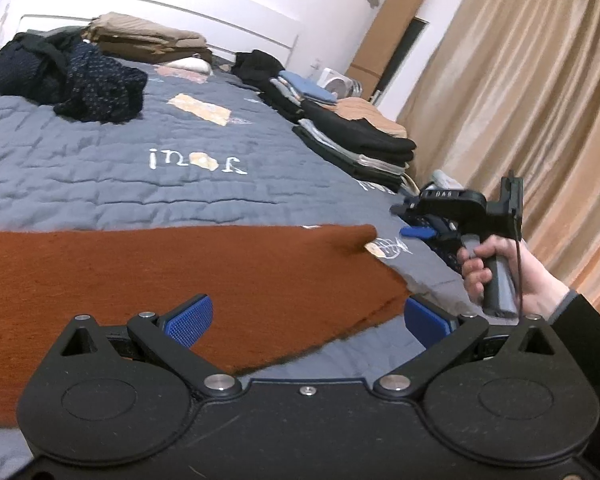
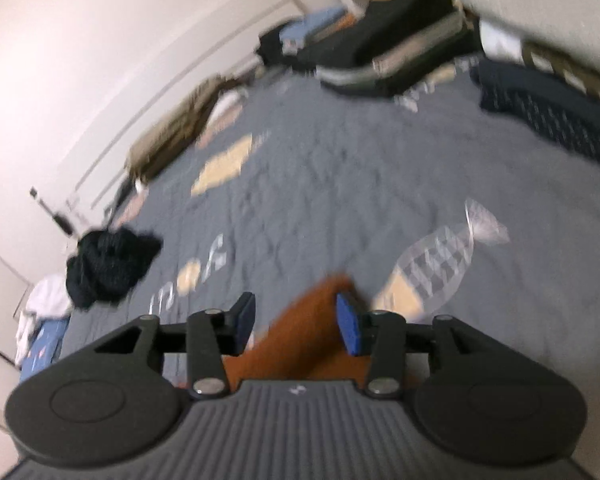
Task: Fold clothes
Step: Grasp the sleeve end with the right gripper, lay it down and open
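The rust-brown garment (image 1: 172,276) is a fuzzy, felt-like knit spread flat across the lower half of the left wrist view, on a grey quilted bedspread (image 1: 100,168) stitched in puckered squares with pale patches and white lettering. Its far edge runs straight; its right corner (image 1: 364,236) is rounded and slightly lifted.

The left tongs (image 1: 308,322), at the bottom of that view, stand wide, blue ribbed pads (image 1: 190,320) well apart over the garment's near edge, gripping nothing.

The right tongs (image 2: 296,320) sit at the bottom centre of the blurred right wrist view, partly open, with the brown cloth below and between the pads; whether a pad touches it cannot be told. In the left view these tongs (image 1: 414,224) appear at middle right, off the garment's corner, held by a hand (image 1: 496,276) around a grey handle.

A crumpled dark heap (image 1: 64,76) lies upper left, and soft folded stacks (image 1: 356,136) of black, tan and blue line the bed's right edge beside satiny tan curtains (image 1: 532,100).
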